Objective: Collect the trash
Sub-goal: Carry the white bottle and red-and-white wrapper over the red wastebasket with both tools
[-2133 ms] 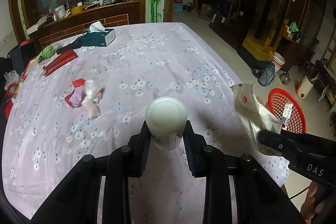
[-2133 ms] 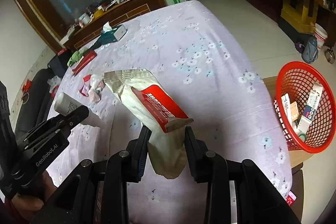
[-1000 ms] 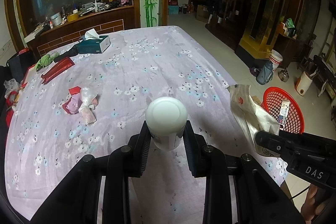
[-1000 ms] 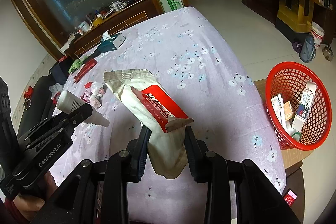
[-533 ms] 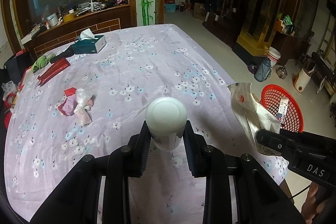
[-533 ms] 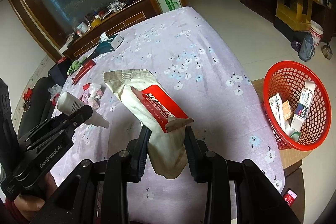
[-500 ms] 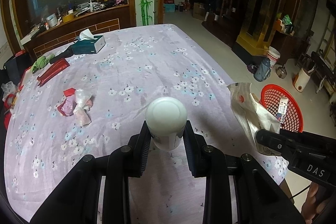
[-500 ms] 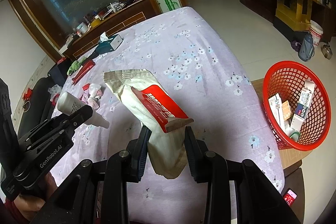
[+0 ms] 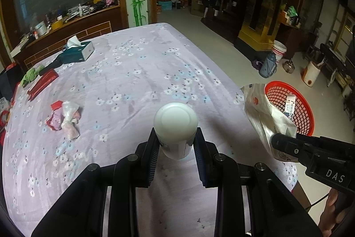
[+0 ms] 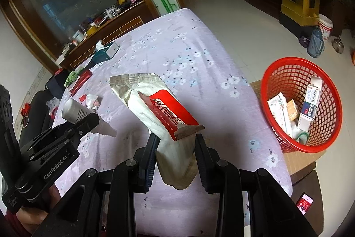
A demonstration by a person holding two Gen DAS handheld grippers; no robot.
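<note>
My left gripper (image 9: 176,143) is shut on a small white bottle (image 9: 175,123), its flat bottom facing the camera; in the right wrist view the same bottle (image 10: 76,111) points its nozzle down over the table. My right gripper (image 10: 175,148) is shut on a crumpled wet-wipe pack (image 10: 155,108), white with a red label, held above the table's near right part. The pack (image 9: 266,114) also shows at the right of the left wrist view. A red mesh basket (image 10: 328,90) with several boxes in it stands on a low wooden stand off the table's right edge.
A floral lilac cloth covers the table (image 9: 133,72). Crumpled pink and red wrappers (image 9: 64,114) lie at the left. A teal tissue box (image 9: 77,52), a red pack (image 9: 43,82) and green cloth (image 9: 32,74) sit at the far left. A phone (image 10: 305,206) lies below the stand.
The left gripper has drifted a little toward the right with the bottle, so the basket and pack sit slightly nearer in its view. Both grips are unchanged.
</note>
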